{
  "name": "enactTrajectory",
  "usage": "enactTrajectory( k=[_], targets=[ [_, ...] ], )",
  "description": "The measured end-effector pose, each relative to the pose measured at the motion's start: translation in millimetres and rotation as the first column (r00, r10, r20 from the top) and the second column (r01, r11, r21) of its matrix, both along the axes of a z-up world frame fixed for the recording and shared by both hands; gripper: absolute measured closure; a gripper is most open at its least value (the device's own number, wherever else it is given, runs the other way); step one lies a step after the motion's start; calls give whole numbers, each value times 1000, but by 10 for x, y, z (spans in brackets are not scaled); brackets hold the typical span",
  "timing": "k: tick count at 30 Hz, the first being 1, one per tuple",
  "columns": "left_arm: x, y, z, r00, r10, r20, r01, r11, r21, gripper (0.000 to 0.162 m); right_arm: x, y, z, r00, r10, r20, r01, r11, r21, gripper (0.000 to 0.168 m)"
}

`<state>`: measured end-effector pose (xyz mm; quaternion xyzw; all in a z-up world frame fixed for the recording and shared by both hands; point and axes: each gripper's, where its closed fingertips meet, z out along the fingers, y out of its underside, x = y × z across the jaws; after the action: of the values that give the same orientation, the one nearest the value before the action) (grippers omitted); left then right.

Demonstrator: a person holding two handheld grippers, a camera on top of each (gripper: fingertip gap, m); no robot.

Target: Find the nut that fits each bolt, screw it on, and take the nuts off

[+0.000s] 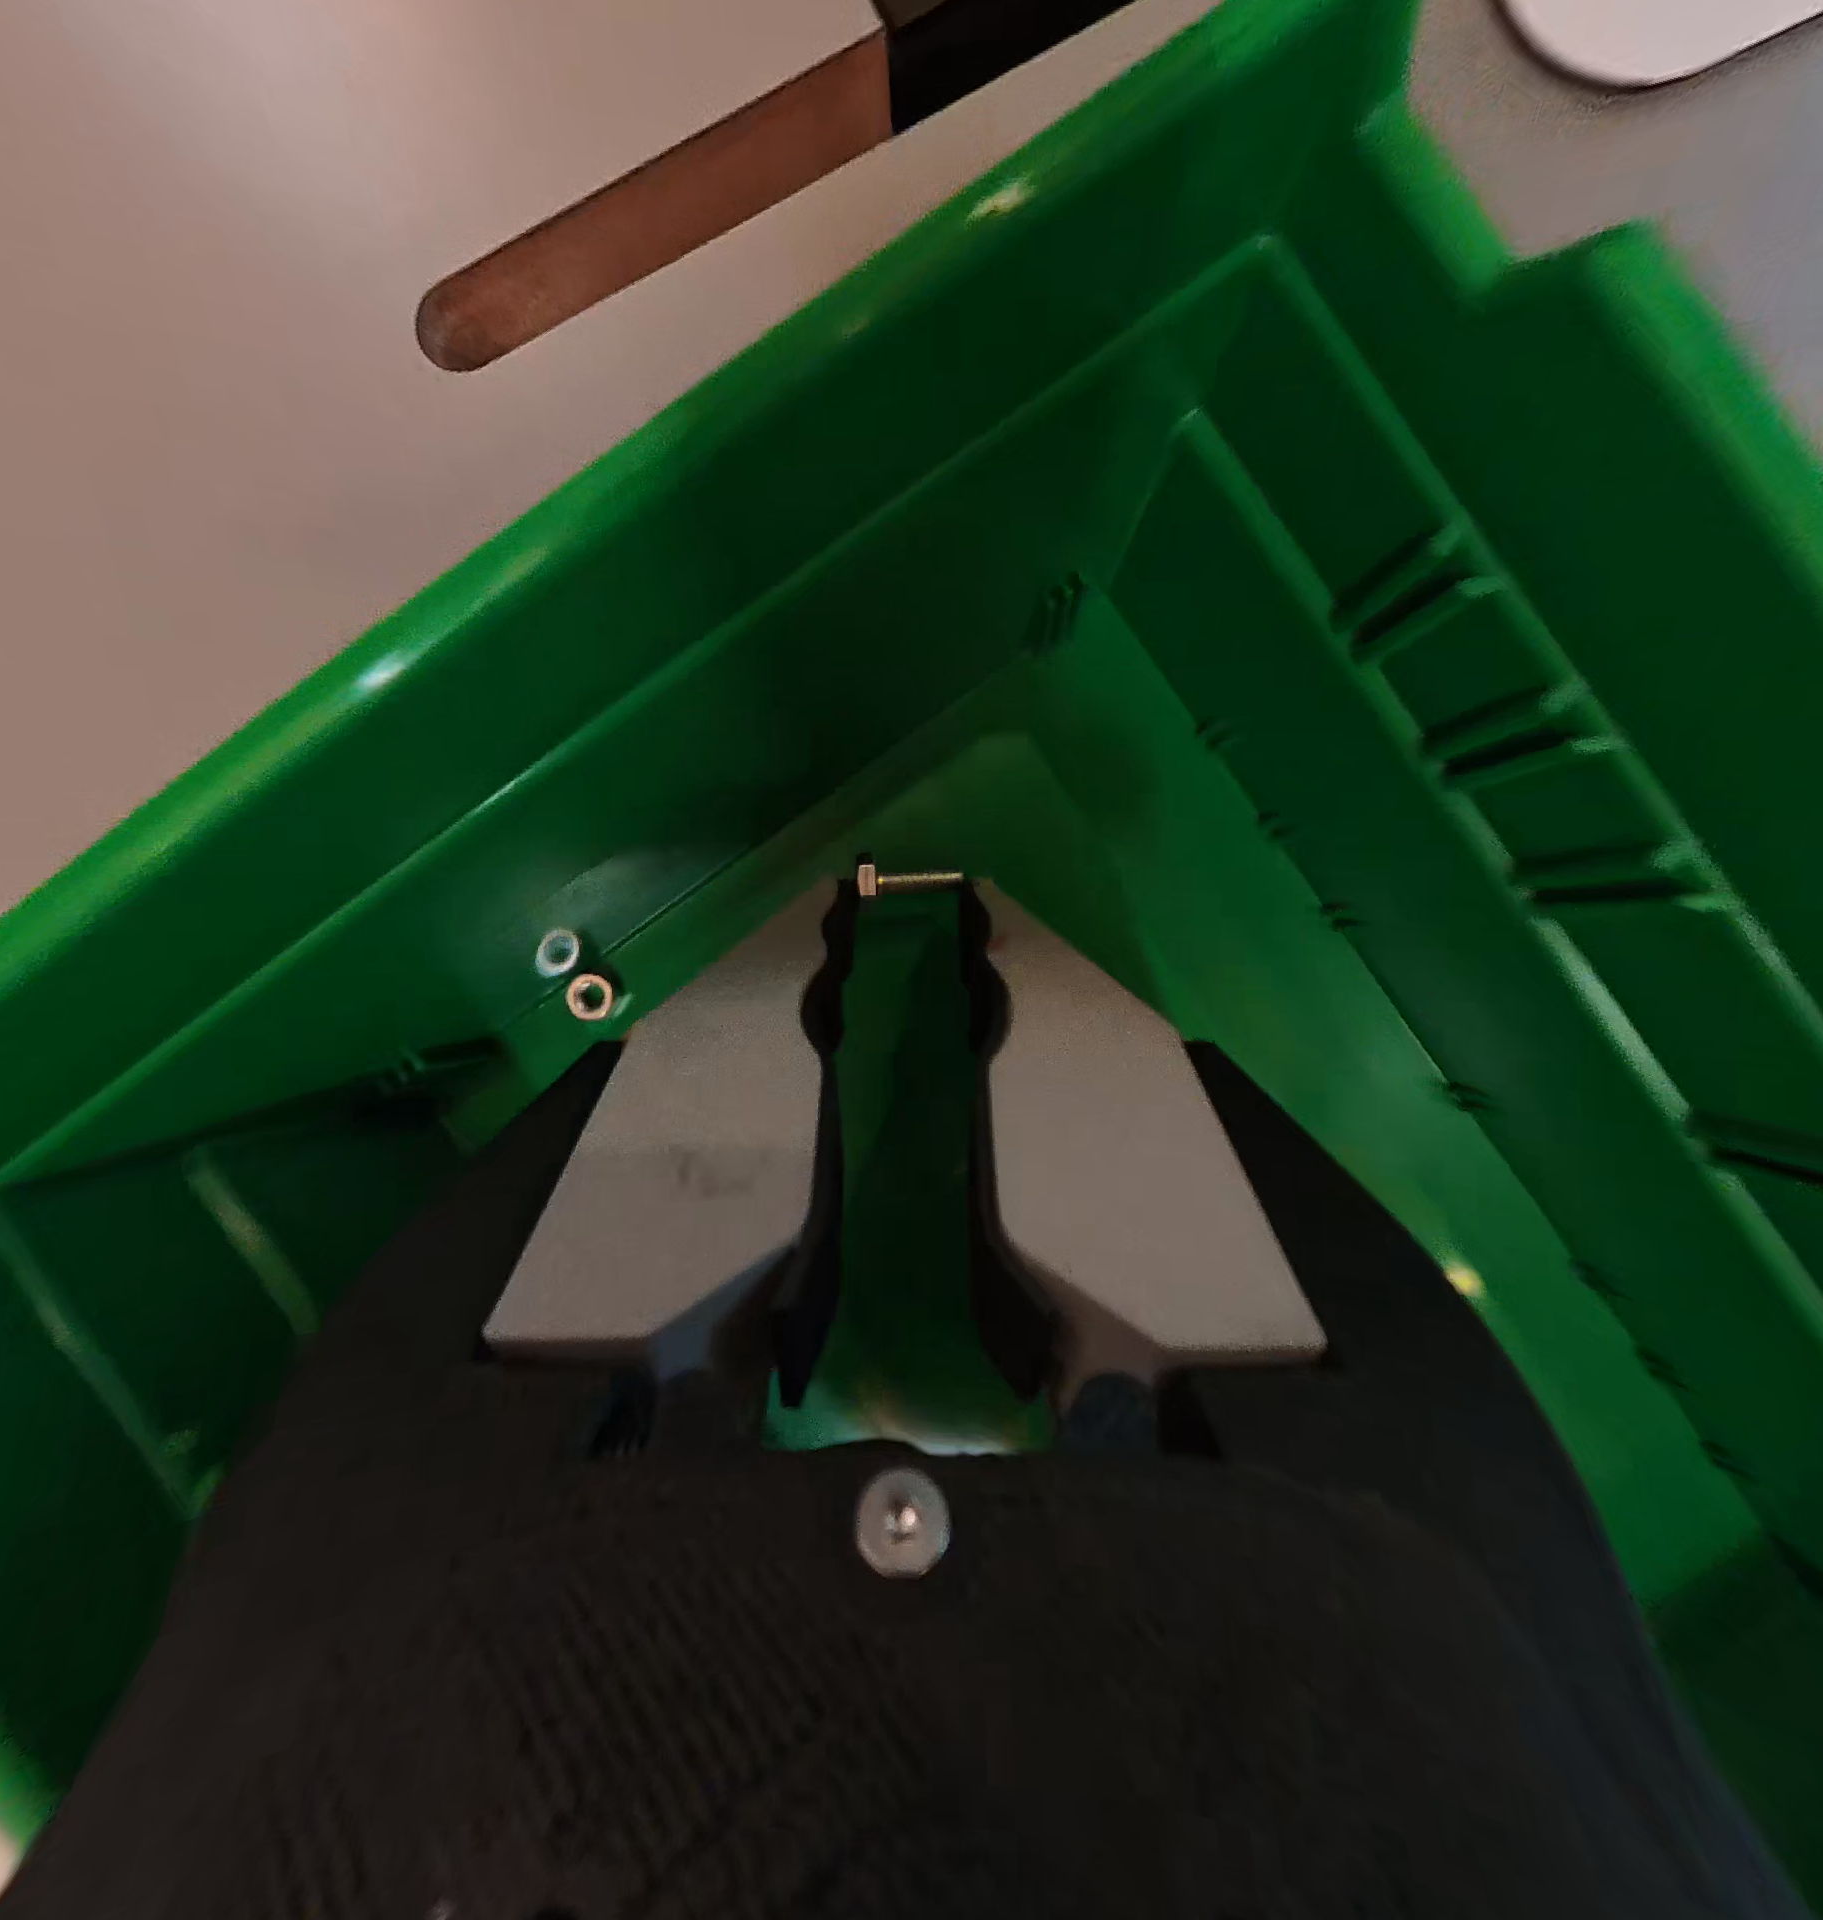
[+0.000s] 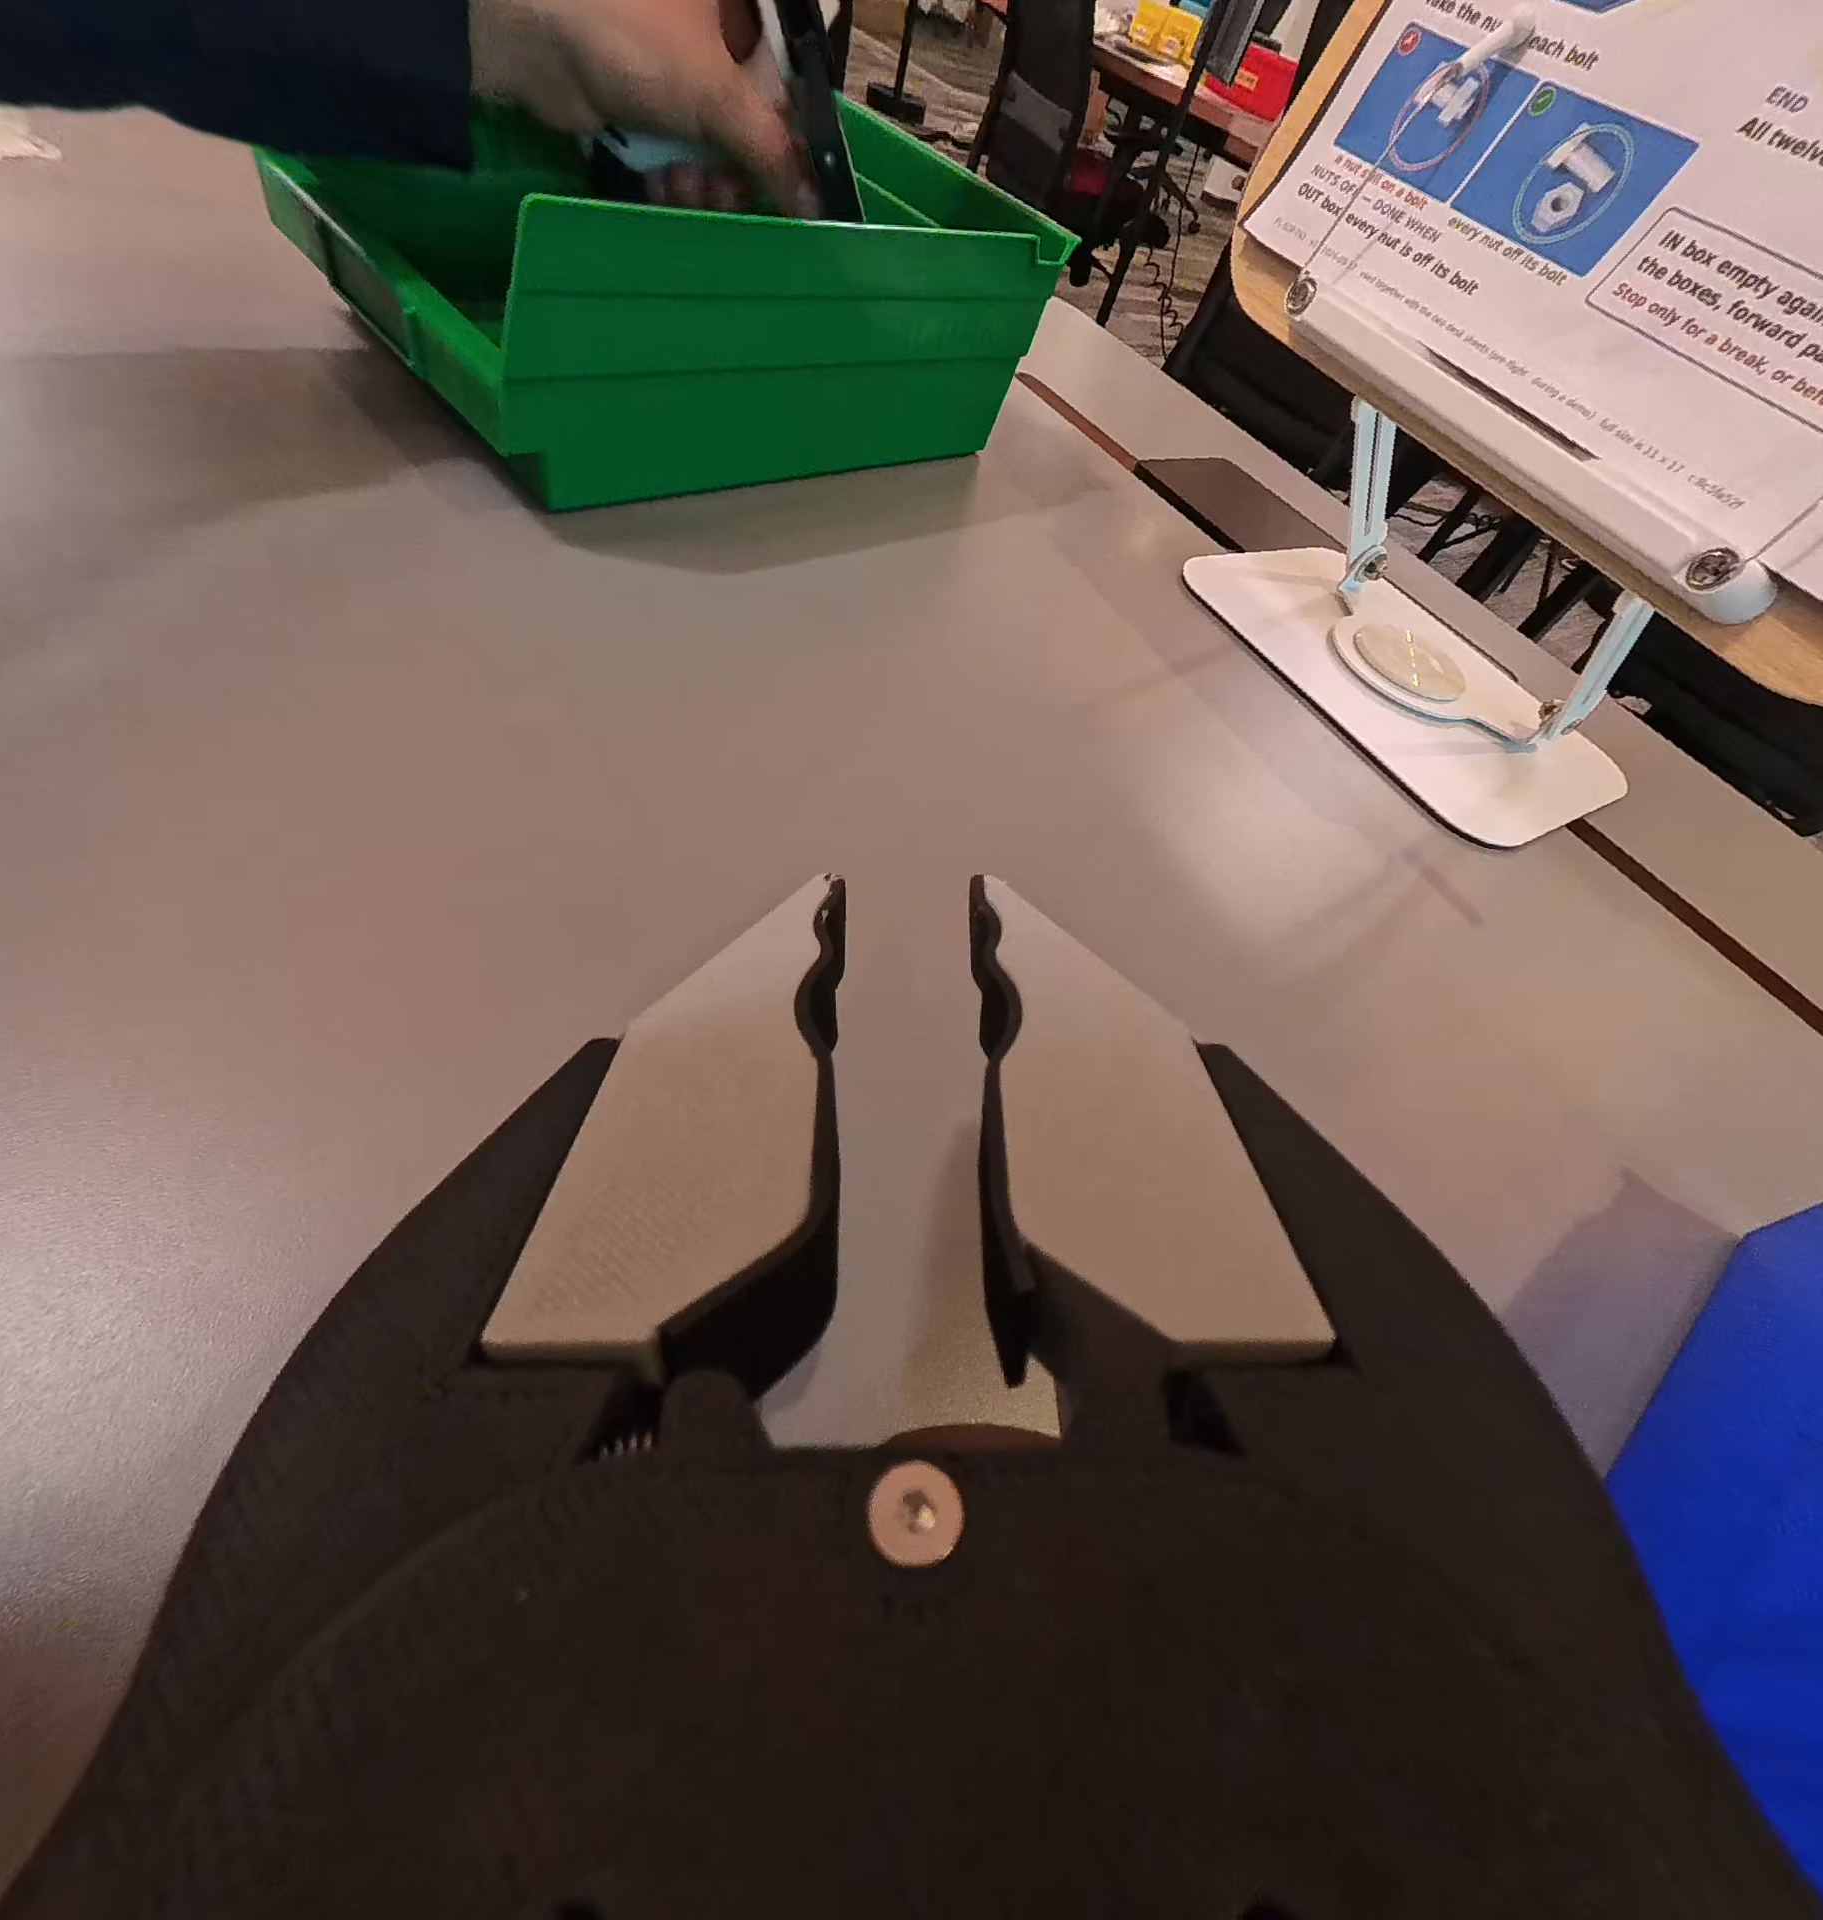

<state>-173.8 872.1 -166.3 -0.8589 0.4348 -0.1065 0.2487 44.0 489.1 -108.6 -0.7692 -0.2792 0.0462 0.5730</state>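
In the left wrist view my left gripper reaches into a corner of a green bin. It is shut on a small brass-coloured bolt, which is held lengthwise between the fingertips, head at the left. Two small nuts lie side by side on the bin floor to the left of the fingers. In the right wrist view my right gripper is open and empty, low over the grey table. The green bin stands far left of it, with a hand holding the left gripper inside.
A white stand with an instruction sheet sits at the right on the grey table. A blue box shows at the near right edge. A dark slot in the table lies beyond the bin. My right fingertips sit around 45 cm from my left ones. The dark slot sits 15 cm or so from the ends of my left fingers. It turns up in the right wrist view as well.
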Motion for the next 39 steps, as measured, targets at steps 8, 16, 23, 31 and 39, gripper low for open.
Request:
enactTrajectory(
  k=[8,16,23,31,39],
  targets=[
    [425,-763,1239,975,-199,95,188,975,116,144,83,5,56,999,-37,1,37,999,26,149],
    [1704,-3116,831,742,-651,157,660,751,-8,144,355,41,221,986,-137,-94,144,987,68,149],
    [2239,-3725,-142,724,-678,130,690,717,-98,137,437,59,204,982,-165,-88,171,983,67,149],
    [1904,-3460,264,764,-636,109,639,769,9,114,408,39,195,985,-159,-60,163,984,67,148],
    [383,-1498,1068,972,-232,34,222,958,181,109,306,26,131,991,-132,-21,133,990,43,148]
  ],
)
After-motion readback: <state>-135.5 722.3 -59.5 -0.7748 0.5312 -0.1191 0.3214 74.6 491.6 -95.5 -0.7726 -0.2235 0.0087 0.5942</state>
